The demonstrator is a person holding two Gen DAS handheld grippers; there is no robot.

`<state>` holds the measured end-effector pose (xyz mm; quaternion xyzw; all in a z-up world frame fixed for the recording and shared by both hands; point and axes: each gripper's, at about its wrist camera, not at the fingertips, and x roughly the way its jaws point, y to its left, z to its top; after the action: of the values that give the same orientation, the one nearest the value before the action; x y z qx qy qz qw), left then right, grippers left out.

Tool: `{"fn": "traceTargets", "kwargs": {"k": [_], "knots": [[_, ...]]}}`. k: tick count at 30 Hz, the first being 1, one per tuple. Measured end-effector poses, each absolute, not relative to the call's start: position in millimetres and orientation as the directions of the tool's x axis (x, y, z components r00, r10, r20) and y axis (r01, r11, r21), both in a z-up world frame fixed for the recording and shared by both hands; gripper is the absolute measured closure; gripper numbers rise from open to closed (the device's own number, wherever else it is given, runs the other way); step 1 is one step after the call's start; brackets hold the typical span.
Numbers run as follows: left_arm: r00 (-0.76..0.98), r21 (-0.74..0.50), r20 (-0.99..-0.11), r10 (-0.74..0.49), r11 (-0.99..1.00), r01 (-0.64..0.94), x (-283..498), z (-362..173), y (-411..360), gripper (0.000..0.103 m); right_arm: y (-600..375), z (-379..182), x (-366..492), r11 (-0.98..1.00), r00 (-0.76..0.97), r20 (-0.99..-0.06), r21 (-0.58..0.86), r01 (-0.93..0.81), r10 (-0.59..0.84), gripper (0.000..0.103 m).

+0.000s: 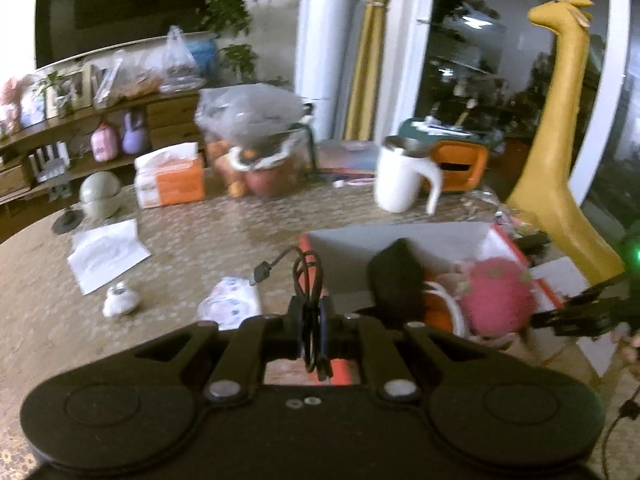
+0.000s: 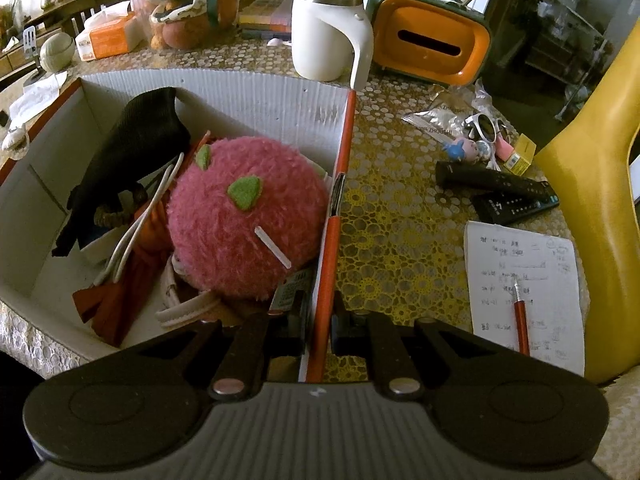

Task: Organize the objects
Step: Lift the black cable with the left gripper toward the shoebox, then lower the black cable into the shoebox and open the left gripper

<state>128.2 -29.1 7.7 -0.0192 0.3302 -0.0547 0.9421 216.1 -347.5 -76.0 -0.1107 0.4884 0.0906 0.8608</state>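
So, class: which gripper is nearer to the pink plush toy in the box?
Right. The right gripper is clamped on the box wall right beside the pink plush toy. The left gripper, holding a black cable, sits farther off, outside the box.

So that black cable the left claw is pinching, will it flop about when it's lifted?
Probably. The black cable stands in loose loops above the left claw, with its plug end drooping sideways, so it looks limp. It seems thin and light. The loose loops might snag on the edge of the box.

wooden shelf [image 1: 80,128], yellow curtain [image 1: 370,52], dark window [image 1: 500,60]
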Motion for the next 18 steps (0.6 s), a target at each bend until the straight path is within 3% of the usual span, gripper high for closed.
{"fn": "traceTargets", "kwargs": {"k": [18], "knots": [[0.702, -0.031, -0.667, -0.249, 0.951, 0.308, 152, -14, -125, 0.098, -349, -75, 214, 0.957, 0.508, -0.859, -0.09, -0.276, 0.066, 0.093]]}}
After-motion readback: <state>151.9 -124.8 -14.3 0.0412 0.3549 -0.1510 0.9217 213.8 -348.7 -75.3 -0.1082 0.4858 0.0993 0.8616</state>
